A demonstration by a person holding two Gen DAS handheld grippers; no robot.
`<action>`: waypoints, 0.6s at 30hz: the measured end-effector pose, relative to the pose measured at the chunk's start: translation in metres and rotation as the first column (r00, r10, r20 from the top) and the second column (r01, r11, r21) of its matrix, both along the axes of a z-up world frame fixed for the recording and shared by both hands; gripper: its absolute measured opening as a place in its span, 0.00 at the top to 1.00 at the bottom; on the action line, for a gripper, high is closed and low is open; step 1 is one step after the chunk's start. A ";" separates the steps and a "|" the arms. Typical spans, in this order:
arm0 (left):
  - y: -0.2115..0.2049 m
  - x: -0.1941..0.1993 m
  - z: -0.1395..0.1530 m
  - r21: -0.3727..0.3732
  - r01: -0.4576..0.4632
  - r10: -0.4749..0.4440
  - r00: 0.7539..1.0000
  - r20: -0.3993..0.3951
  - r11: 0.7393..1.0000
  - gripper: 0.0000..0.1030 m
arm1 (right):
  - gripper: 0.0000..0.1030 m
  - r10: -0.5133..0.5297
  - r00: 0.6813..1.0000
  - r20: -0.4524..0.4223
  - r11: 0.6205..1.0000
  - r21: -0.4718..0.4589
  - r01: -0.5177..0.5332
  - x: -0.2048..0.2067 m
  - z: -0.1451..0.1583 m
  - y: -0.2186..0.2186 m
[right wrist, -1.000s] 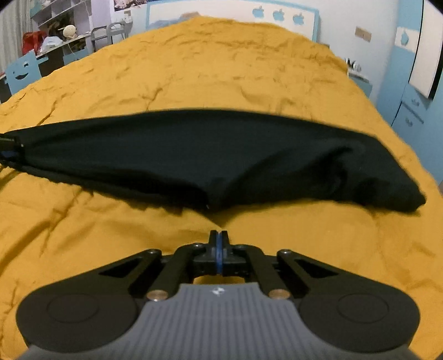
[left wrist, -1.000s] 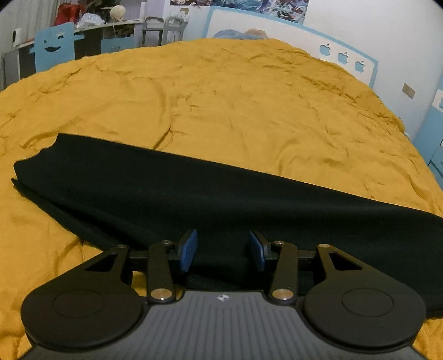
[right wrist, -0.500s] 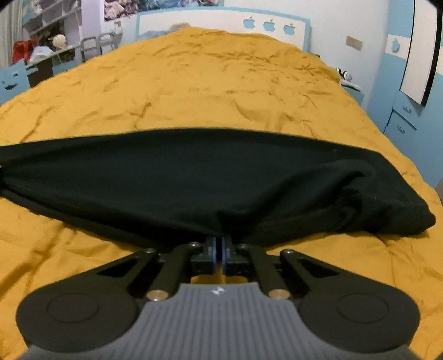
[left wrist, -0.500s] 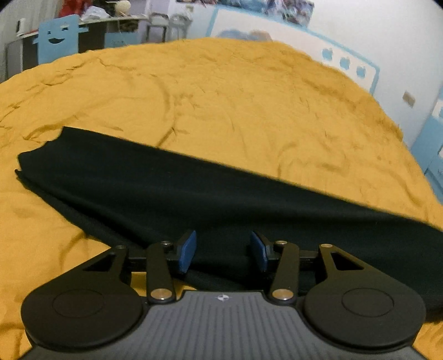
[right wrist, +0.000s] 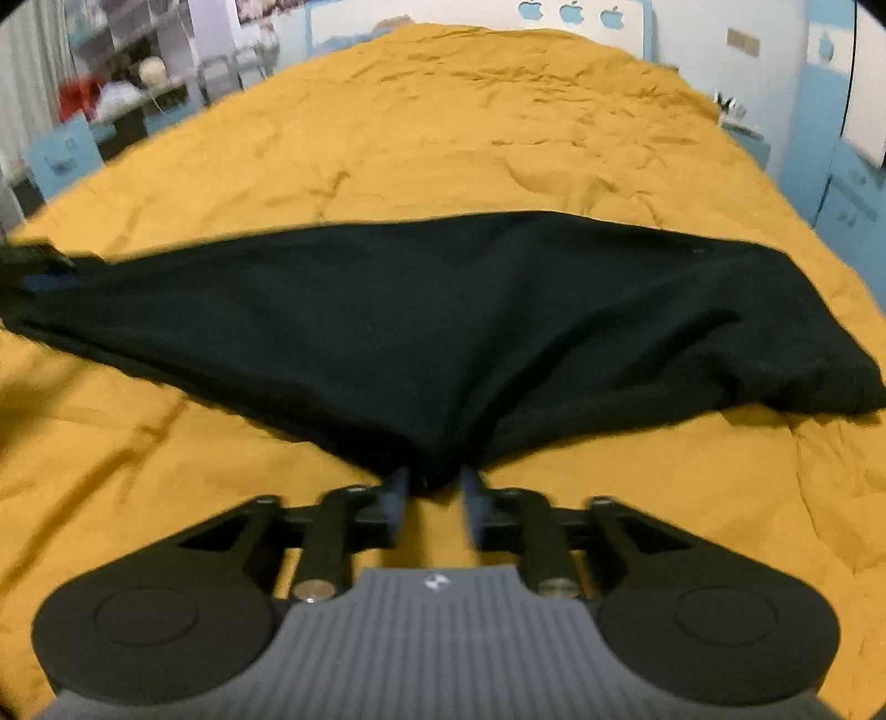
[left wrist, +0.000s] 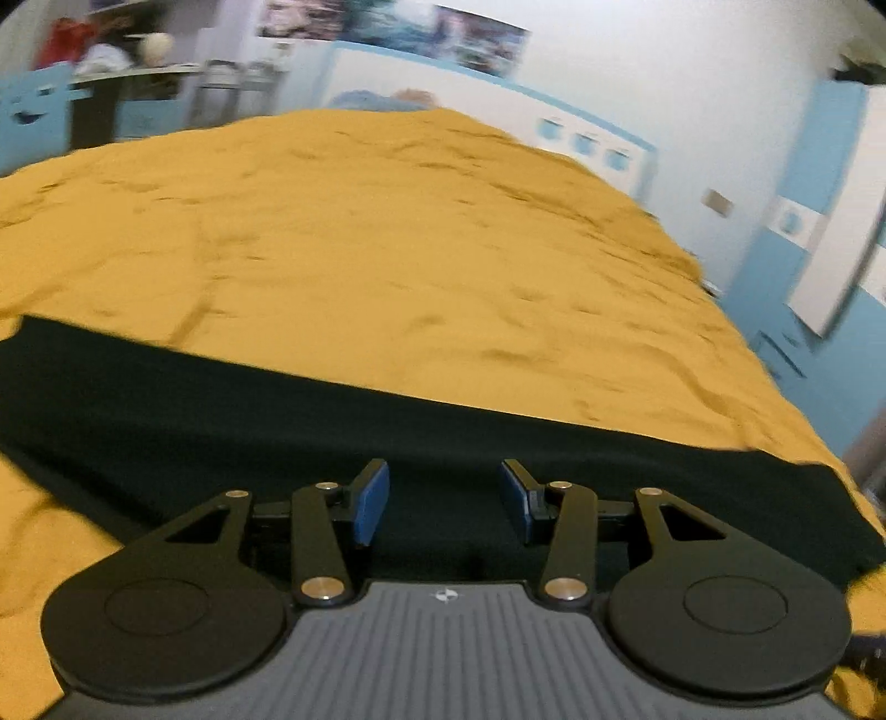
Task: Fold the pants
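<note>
Black pants (right wrist: 443, 332), on yellow bedspread (right wrist: 498, 127): right gripper (right wrist: 434, 487) jaws had just parted, near hem bunched between, apparently released; left gripper (left wrist: 443, 498) half-open, empty, ready to regrasp.

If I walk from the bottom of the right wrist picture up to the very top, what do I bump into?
right claw → black pants → yellow bedspread → white headboard with blue apples
</note>
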State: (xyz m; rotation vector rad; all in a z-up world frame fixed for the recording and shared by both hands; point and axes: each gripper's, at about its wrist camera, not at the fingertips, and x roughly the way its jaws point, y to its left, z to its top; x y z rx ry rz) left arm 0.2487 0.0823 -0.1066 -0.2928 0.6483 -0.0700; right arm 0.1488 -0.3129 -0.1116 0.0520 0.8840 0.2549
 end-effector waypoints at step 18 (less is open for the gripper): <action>-0.213 -0.001 -0.008 0.011 0.444 -0.444 0.895 -0.037 0.896 0.49 | 0.45 -0.679 0.723 -0.125 0.668 0.303 0.680 0.072 -0.014 -0.248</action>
